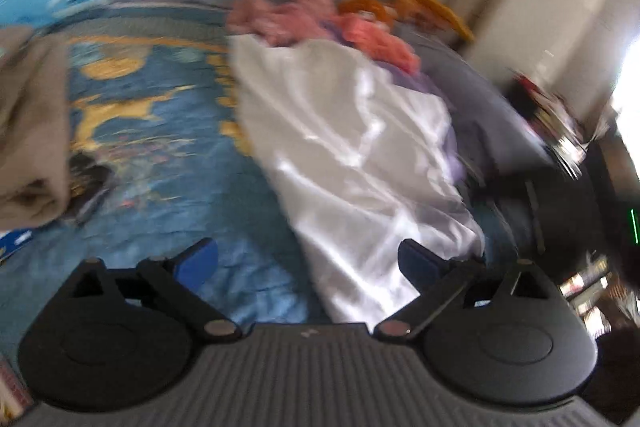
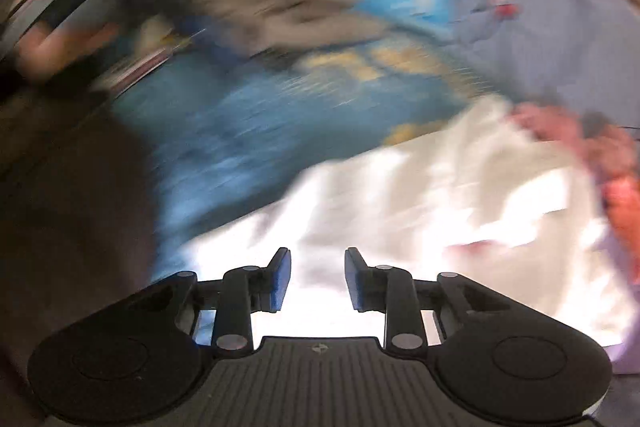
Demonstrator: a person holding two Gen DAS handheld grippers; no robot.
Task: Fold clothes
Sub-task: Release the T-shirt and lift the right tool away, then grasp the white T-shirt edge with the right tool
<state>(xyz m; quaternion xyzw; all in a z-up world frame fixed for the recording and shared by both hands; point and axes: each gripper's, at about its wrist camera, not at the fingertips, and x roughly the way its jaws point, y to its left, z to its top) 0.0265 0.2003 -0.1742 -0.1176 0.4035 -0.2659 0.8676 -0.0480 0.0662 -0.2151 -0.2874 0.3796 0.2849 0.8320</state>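
- Left wrist view shows the shiny white satin garment (image 1: 352, 155) lying long and rumpled on the blue and gold patterned bedspread (image 1: 160, 131), which serves as the landmark.
- Judging by its sheen and loose folds, the satin is light, limp and slippery; a pinch at a hem or corner near the bedspread's near edge should hold better than a grab at mid-cloth.
- Left hand-held gripper (image 1: 308, 263) stands wide open and empty above the garment's near end.
- Right hand-held gripper (image 2: 317, 277) is partly open with nothing between its pads, hovering over the white cloth (image 2: 420, 211).
- A crumpled pink and coral clothes pile (image 1: 320, 15) sits at the bedspread's far side, touching the satin.
- Motion blur smears both views; the garment's type, hems and the tan folded cloth (image 1: 28, 131) beside the bedspread stay unclear.
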